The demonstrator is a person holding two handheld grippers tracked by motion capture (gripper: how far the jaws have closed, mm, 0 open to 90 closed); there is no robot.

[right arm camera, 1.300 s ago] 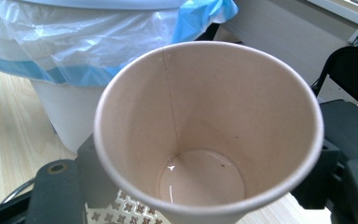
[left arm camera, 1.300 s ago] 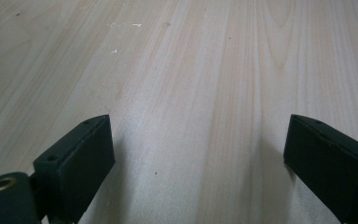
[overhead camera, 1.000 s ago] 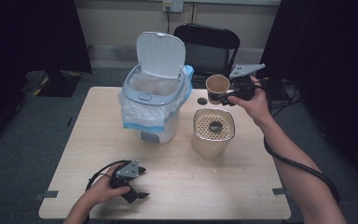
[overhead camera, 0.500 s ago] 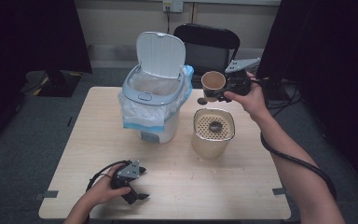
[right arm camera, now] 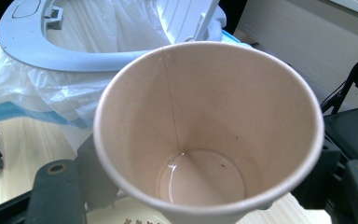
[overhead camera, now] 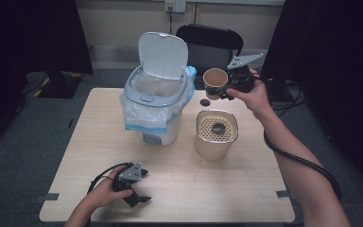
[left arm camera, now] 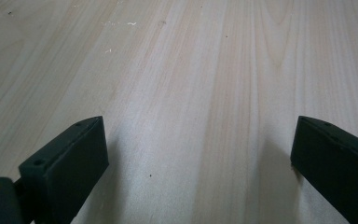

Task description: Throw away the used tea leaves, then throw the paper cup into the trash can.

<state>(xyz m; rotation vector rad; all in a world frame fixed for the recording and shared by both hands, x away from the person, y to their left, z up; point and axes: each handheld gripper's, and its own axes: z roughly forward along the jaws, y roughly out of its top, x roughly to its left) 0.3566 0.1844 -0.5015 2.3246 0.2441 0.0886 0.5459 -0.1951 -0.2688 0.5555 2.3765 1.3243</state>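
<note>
Right arm: stretched over the pale wooden table (overhead camera: 179,184), hand raised beside the white lidded bin lined with clear plastic (overhead camera: 153,101). Right gripper (overhead camera: 227,87): pinching a tan paper cup (overhead camera: 215,81), tipped toward the bin, above the beige perforated-top canister (overhead camera: 216,135); a little liquid lies inside. Left hand (overhead camera: 105,191): resting low near the table's front edge. Left gripper (overhead camera: 137,189): jaws just opened wide, nothing between them.
</note>
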